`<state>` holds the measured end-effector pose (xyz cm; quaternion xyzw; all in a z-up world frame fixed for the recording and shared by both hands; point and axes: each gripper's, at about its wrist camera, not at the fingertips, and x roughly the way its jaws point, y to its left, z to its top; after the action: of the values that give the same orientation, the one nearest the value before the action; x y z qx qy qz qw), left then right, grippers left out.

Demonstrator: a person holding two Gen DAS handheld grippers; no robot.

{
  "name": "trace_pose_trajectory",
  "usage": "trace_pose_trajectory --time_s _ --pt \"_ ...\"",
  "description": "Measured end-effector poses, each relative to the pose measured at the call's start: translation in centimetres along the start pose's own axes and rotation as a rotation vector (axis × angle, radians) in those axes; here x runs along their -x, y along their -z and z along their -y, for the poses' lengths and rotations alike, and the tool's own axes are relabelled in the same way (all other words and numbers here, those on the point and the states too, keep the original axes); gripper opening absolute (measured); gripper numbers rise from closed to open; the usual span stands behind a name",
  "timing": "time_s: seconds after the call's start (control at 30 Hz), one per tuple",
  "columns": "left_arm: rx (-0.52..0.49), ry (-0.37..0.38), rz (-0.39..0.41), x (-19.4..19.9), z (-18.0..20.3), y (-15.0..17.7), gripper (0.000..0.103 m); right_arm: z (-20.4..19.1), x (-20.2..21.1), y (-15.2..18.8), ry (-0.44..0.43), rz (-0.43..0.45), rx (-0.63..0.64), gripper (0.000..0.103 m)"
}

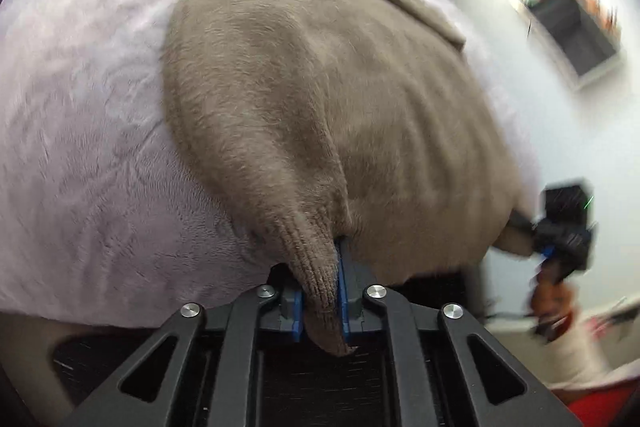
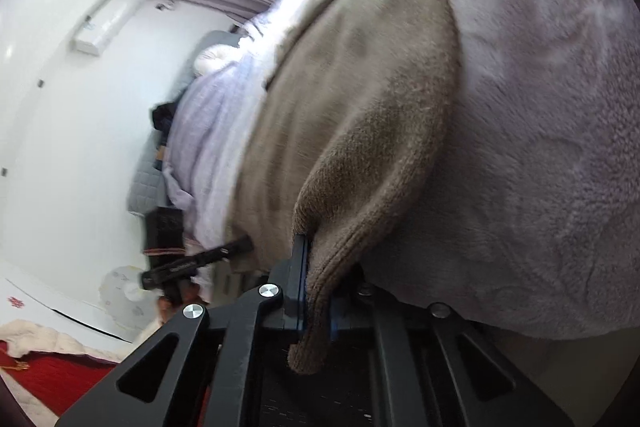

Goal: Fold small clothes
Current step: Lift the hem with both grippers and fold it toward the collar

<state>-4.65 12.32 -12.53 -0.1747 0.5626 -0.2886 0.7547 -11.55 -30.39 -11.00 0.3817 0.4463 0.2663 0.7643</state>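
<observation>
Left wrist view: lilac fleece blanket (image 1: 80,107) spread at left; brown knit garment (image 1: 320,99) laid flat on it. Ribbed hem corner clamped by left gripper (image 1: 320,307). Right wrist view: other hem corner clamped by right gripper (image 2: 316,311), blanket at right.

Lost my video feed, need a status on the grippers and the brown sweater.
Left gripper shut on sweater ribbed hem corner. Right gripper shut on the other corner. Sweater lies spread on the lilac blanket. Nothing in the way.
</observation>
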Motion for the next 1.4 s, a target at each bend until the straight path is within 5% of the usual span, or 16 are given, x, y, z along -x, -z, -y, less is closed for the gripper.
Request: trace_pose_trajectory --time_s 0.07,0.37,0.6,0.8,1.1,1.27,1.4 --pt "0.036 0.064 0.042 1.0 -0.1 -0.8 0.014 -0.9 0.6 -0.4 -0.074 0.039 -0.001 0.008" --pt "-0.095 0.120 0.219 5.0 4.5 -7.3 0.014 -5.4 1.7 -5.5 -0.242 0.145 0.057 0.008" --pt "-0.140 0.051 0.303 5.6 6.1 -16.0 0.014 -8.6 1.2 -13.3 -0.199 0.170 0.151 0.008" --pt "-0.148 -0.002 0.388 5.1 6.0 -25.4 0.014 -9.5 -0.4 -23.4 -0.171 0.205 0.160 0.008" --pt "-0.068 -0.132 0.365 -2.9 2.0 -37.0 0.014 -2.4 -7.3 -36.9 -0.036 0.231 0.007 0.008" --pt "-0.081 -0.303 0.255 -9.1 0.0 -37.7 0.014 3.9 -11.9 -38.3 0.095 0.176 -0.080 0.008" --pt "-0.089 -0.327 0.232 -10.4 -0.7 -37.2 0.017 6.2 -12.7 -38.1 0.143 0.166 -0.128 0.010"
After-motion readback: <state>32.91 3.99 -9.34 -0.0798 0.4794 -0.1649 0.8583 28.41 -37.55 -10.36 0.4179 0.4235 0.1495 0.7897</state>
